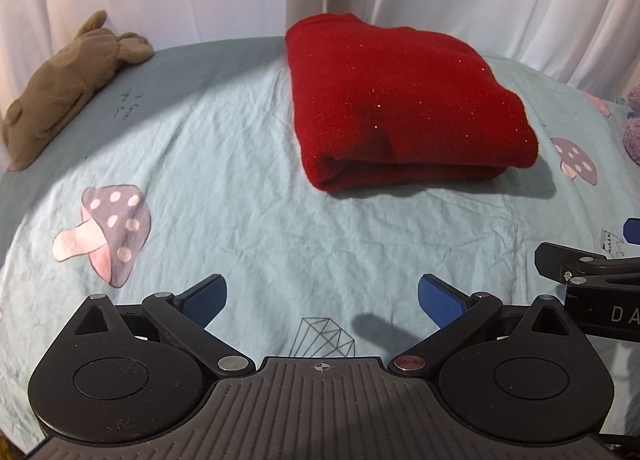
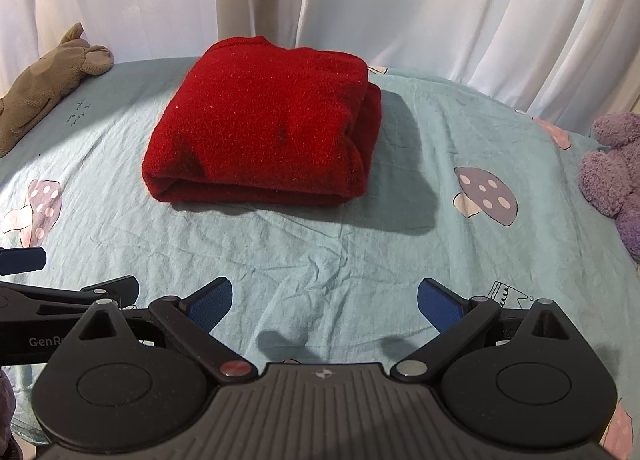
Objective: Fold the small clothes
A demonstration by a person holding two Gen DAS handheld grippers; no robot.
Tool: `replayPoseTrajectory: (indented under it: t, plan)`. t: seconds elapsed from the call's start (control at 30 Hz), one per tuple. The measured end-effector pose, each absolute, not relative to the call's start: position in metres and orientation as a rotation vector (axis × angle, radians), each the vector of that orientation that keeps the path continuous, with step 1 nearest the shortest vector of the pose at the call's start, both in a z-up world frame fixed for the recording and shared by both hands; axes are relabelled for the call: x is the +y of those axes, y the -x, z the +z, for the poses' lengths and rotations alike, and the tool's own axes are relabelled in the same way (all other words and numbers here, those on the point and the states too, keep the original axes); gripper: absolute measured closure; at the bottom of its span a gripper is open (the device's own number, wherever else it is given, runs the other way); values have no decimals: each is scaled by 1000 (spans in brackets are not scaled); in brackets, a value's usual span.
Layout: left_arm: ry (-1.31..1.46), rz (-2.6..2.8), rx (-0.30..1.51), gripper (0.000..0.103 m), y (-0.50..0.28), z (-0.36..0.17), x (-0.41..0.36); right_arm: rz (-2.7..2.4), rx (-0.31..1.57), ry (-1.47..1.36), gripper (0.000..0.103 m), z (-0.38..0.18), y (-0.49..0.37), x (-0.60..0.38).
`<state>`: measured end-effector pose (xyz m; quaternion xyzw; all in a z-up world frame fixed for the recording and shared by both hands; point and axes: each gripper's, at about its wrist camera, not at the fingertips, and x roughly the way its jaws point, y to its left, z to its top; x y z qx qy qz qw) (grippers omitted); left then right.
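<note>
Sweater [image 1: 404,100] folded into a thick red block, lying flat on the sheet [image 1: 240,148] well ahead of both grippers, touched by neither. Left gripper [image 1: 322,300] low over the sheet with jaws spread wide and empty — blue pads [image 1: 204,300] apart, only bare cloth and a printed diamond outline [image 1: 326,336] between them. Right gripper [image 2: 324,302] likewise wide open and holding nothing, hovering over wrinkled sheet, with soft shadows beneath its fingers. Side by side, close together: part of the right gripper visible at the right edge of the left wrist view, part of the left one at the left edge of the right wrist view. Further out, sweater with its rounded fold edge facing the grippers, stacked layers showing along its right side in the right wrist view, a dark shadow cast to its right. Around it, pale blue-green sheet, creased, printed with mushrooms [image 1: 106,228] — one to the left of the left gripper, another right of the sweater. At the far left edge, a brown plush toy [image 1: 60,88] lying on its side, well apart from the sweater. At the far right, a purple plush toy [image 2: 616,176], partly cut off. Behind everything, white curtains [image 2: 440,0] hanging in folds.
</note>
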<state>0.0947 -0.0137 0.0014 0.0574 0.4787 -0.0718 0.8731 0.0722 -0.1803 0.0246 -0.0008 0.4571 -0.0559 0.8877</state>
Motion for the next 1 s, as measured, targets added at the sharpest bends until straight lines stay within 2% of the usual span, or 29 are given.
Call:
replayPoseTrajectory:
  t: [1.0]
  plan:
    - [-98,-166,994,0,-97,7,-11,-125,930,9,4,29,-74,-179]
